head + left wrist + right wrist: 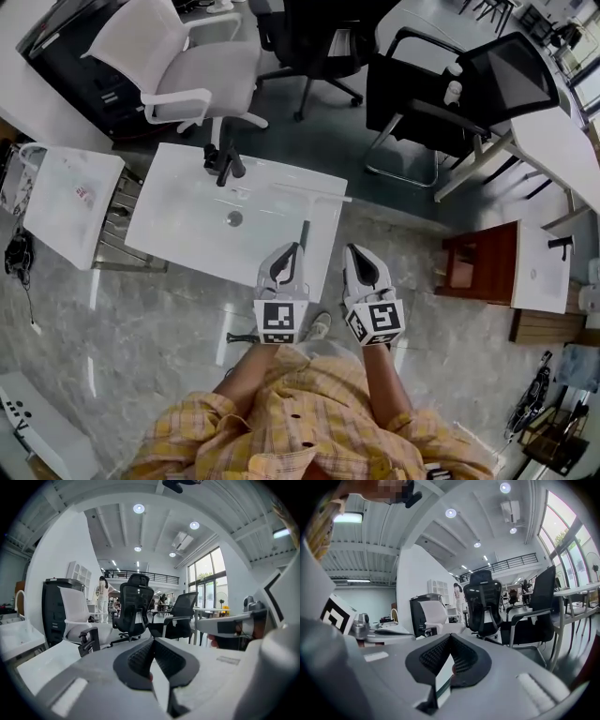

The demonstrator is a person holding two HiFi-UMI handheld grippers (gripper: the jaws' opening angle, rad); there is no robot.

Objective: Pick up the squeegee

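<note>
Your left gripper (292, 248) sits pressed shut, tip just beside the squeegee (306, 225) handle on the white table (187, 220); your right gripper (352, 250) is likewise shut, holding nothing, over the floor.

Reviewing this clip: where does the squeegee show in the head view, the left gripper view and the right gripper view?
Head view: the squeegee lies on the white table near its right edge, just beyond the left gripper.
Left gripper view: not in it.
Right gripper view: not in it.
Shared landmark: the white chair, upper left in the head view, at left in the left gripper view, left of centre in the right gripper view.
</note>
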